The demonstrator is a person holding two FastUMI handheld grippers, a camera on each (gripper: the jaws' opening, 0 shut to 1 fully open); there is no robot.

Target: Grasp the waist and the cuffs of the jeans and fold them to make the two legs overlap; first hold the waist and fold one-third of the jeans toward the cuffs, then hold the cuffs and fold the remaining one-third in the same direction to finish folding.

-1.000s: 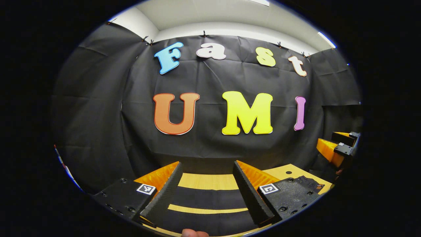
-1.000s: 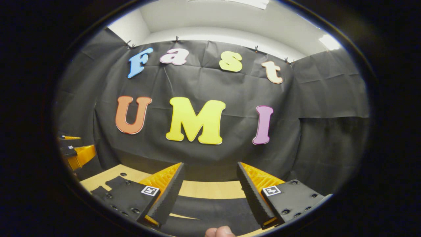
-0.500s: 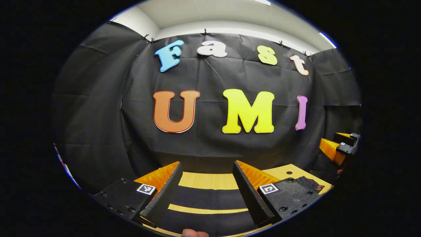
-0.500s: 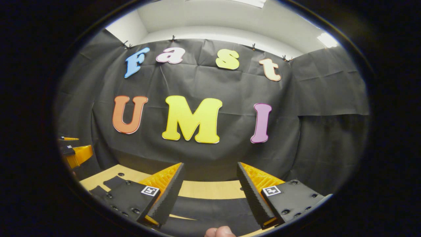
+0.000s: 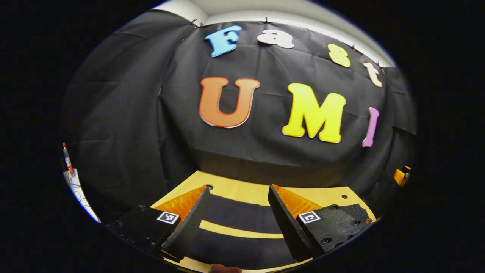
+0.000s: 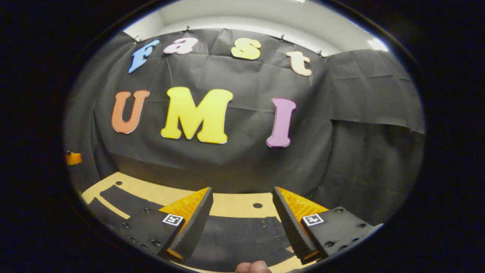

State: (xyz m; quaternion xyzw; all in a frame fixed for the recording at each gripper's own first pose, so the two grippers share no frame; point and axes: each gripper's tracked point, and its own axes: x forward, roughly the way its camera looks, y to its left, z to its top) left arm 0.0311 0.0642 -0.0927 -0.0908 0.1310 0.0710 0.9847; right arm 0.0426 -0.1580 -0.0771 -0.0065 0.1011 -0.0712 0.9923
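Note:
Black jeans (image 5: pixel 239 217) lie flat on a light wooden table (image 5: pixel 326 195). In the left gripper view the two legs run side by side with a thin strip of table between them. My left gripper (image 5: pixel 238 189) hovers over them, open, nothing between its fingers. In the right gripper view a wider part of the jeans (image 6: pixel 238 235) with small rivets lies under my right gripper (image 6: pixel 242 188), which is open and holds nothing. The legs (image 6: pixel 117 197) stretch off to the left. A small piece of the other gripper (image 5: pixel 401 176) shows at the right edge.
The black cloth wall stands close behind the table's far edge. Small holes (image 6: pixel 257 205) dot the tabletop (image 6: pixel 231 204). A red-capped marker (image 5: pixel 67 155) and a white sheet (image 5: pixel 77 185) sit at the far left. A fingertip (image 6: pixel 252 267) shows at the bottom.
Both views have tipped downward, so more table and jeans show. The two grippers have drifted apart; each now sees less of the other. Both remain open.

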